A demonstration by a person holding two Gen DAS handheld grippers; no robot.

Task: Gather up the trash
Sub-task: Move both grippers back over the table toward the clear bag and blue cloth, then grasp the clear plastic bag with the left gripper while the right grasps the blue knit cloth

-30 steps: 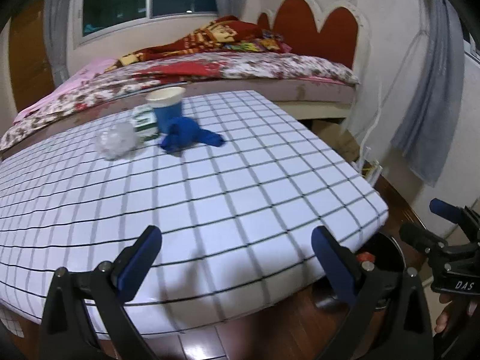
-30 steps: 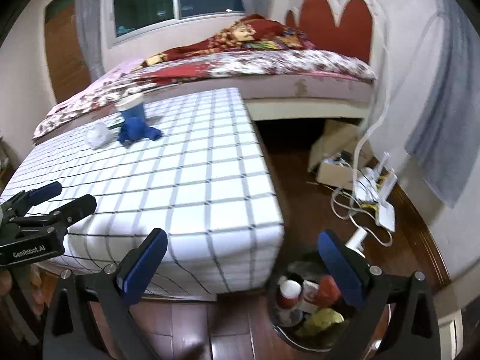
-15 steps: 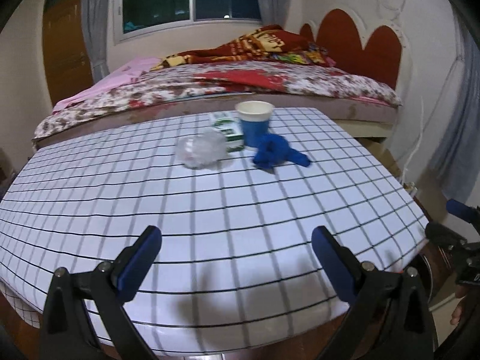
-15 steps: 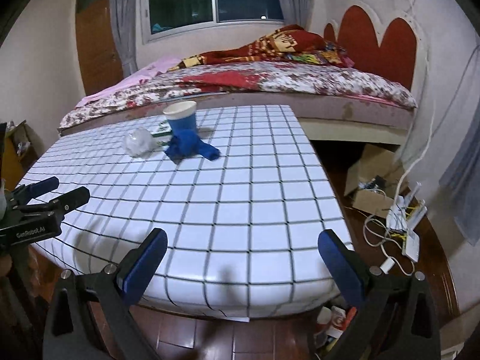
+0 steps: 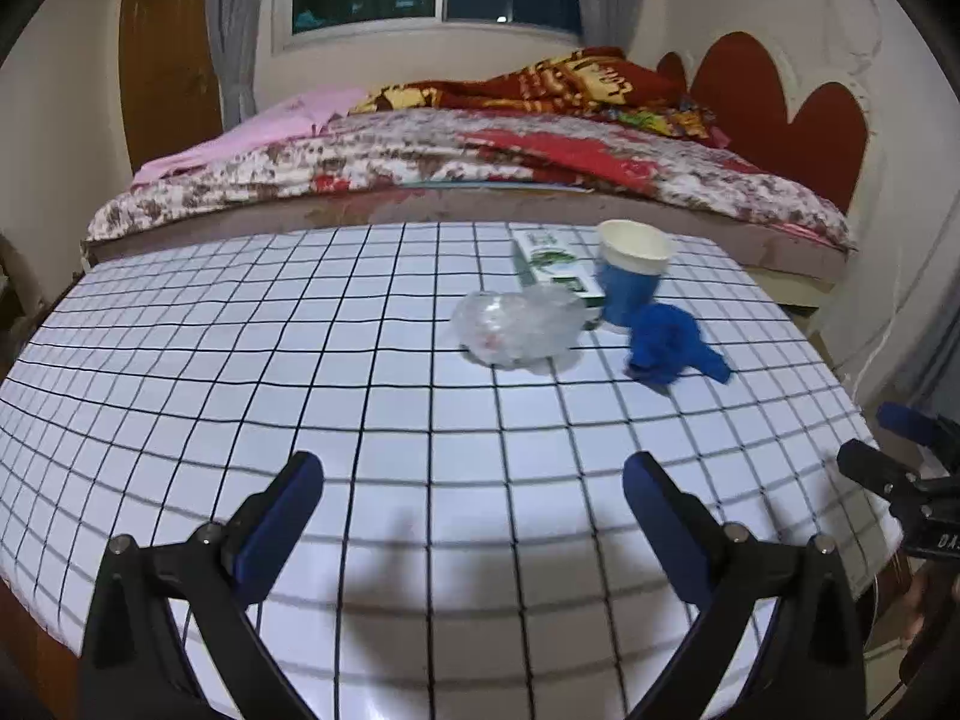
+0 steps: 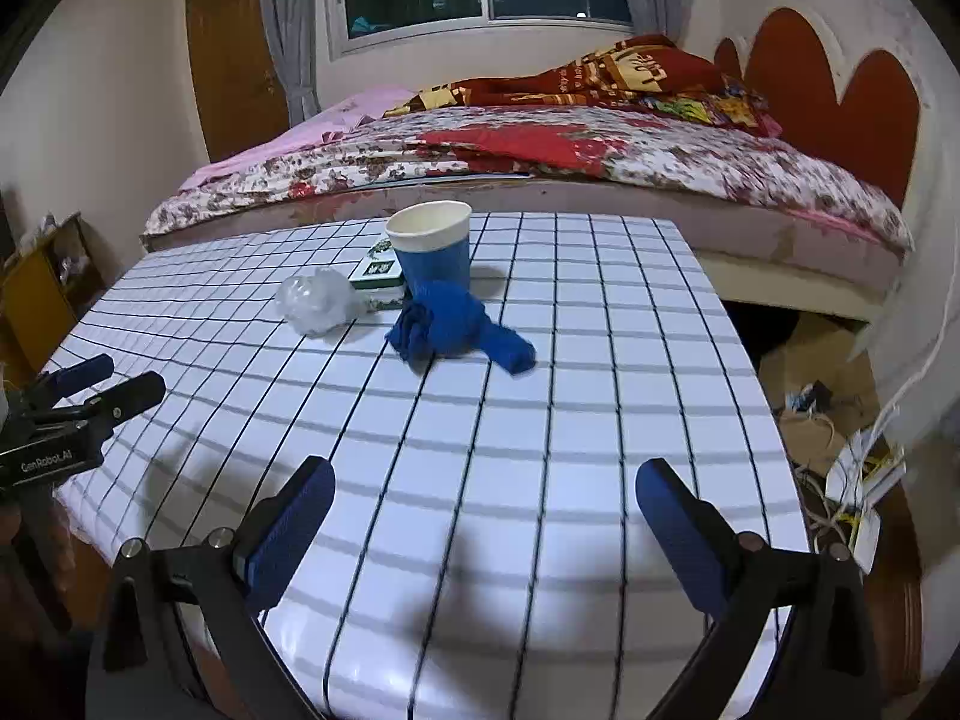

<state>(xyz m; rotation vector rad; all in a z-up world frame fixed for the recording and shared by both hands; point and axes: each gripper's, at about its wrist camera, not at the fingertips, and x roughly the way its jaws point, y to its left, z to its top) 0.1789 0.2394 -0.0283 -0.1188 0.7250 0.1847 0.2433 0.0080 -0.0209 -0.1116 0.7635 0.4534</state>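
Note:
On the checked table (image 5: 240, 372) (image 6: 600, 396) lie a crumpled clear plastic wad (image 5: 516, 327) (image 6: 318, 303), a green-and-white box (image 5: 558, 267) (image 6: 378, 276), a blue paper cup (image 5: 630, 276) (image 6: 432, 252) standing upright, and a crumpled blue glove (image 5: 672, 345) (image 6: 456, 330) in front of the cup. My left gripper (image 5: 474, 516) is open and empty above the table's near edge. My right gripper (image 6: 486, 522) is open and empty, also over the near edge. Each gripper shows at the side of the other's view.
A bed (image 5: 480, 162) (image 6: 600, 150) with floral and red blankets stands behind the table. On the floor to the right are a cardboard box (image 6: 822, 384) and white cables with a power strip (image 6: 864, 474). A wooden door (image 6: 234, 60) is at back left.
Both grippers have risen and moved forward over the table; the trash items look nearer. The floor bin seen below the right gripper one second ago is out of view.

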